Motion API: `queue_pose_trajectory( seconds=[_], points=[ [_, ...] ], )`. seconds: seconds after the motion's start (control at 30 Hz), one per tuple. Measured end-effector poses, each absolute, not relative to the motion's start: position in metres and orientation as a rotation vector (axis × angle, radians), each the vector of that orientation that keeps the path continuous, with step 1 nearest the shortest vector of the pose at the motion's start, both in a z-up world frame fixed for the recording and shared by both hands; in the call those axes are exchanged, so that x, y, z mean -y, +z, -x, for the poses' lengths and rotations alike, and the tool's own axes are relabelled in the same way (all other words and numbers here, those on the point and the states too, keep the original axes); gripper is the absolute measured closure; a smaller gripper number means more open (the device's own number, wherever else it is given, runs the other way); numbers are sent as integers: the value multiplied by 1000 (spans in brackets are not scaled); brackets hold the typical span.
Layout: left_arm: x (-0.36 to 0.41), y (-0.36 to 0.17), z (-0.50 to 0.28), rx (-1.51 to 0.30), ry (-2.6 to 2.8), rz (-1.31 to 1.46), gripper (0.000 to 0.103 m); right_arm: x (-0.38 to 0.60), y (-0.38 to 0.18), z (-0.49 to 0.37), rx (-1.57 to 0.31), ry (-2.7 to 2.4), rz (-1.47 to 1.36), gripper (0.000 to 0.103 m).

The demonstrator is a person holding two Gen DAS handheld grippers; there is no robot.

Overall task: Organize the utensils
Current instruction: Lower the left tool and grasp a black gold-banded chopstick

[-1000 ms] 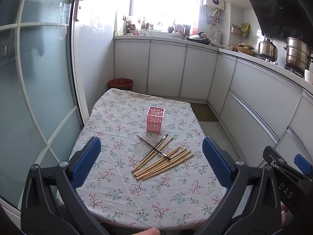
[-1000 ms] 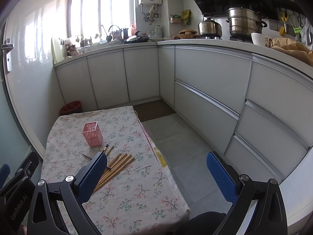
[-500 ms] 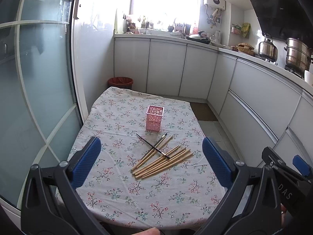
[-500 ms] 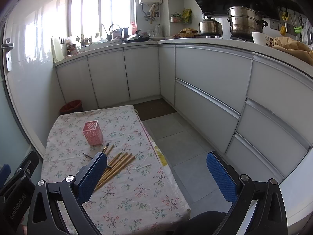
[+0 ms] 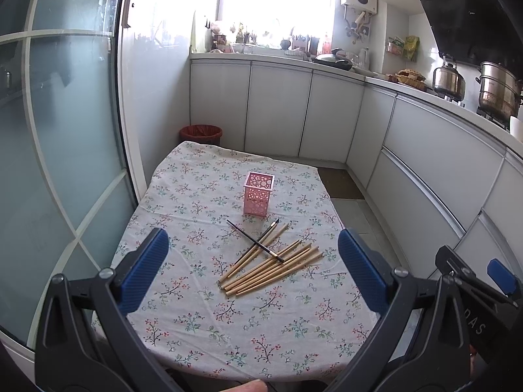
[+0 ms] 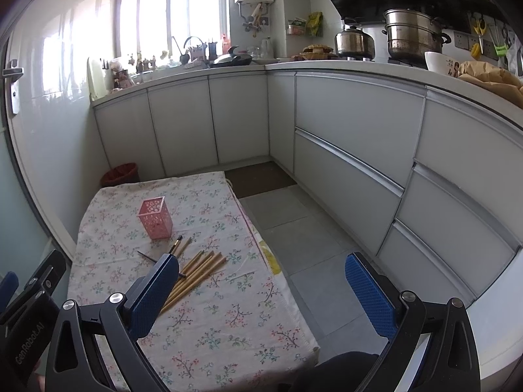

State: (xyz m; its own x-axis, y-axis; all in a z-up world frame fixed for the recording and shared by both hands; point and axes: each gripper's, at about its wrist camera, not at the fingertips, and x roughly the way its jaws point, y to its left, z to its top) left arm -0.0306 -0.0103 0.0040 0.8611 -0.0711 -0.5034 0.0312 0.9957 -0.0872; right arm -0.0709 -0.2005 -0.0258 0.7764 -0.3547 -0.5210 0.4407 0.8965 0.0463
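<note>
— Where are the utensils?

— A loose fan of bamboo sticks (image 5: 273, 269) lies mid-surface (image 5: 202, 323) with a thin black brush (image 5: 255, 241) across it; the pink holder (image 5: 258, 193) stands just beyond, towards the far edge.

— And your jaws?

— Left gripper (image 5: 253, 272) and right gripper (image 6: 261, 294) are both spread wide and empty, above the near edge.

— How will the sticks handle?

— Light, stiff and prone to rolling, I'd judge. I'd pinch one mid-shaft.

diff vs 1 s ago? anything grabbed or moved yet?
Nothing grabbed or let go. The left gripper view lifted very slightly; the table contents sit a touch higher in its frame. The right gripper barely shifted. Both have jaws open and empty. The pink perforated square holder, wooden chopsticks and crossed thin black-tipped brushes lie unmoved on the floral tablecloth.
</note>
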Motion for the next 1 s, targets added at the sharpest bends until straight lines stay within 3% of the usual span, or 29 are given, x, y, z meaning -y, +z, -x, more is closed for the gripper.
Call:
queue_pose_trajectory(
  seconds=[0.2,0.4,0.57,0.8,0.83,0.9,1.0],
  points=[
    [18,-10,-21,-619,-122,-22,0,230,-49,52,-605,-370,-331,0],
    [60,-73,-121,-872,-393,-341,0,292,-136,2,-863,-223,-704,0],
    [86,-131,-176,-954,-616,-658,16,305,-170,-32,-922,-198,-722,0],
    [120,-195,-196,-1108,-928,-1069,18,312,-212,-72,-1004,-180,-736,0],
    [123,-203,-201,-1122,-944,-1124,20,315,-217,-76,-1013,-184,-739,0],
    [129,-216,-209,-1159,-968,-1196,38,318,-225,-82,-1025,-191,-742,0],
    [137,-232,-222,-1209,-992,-1265,50,324,-235,-90,-1039,-198,-753,0]
  ],
)
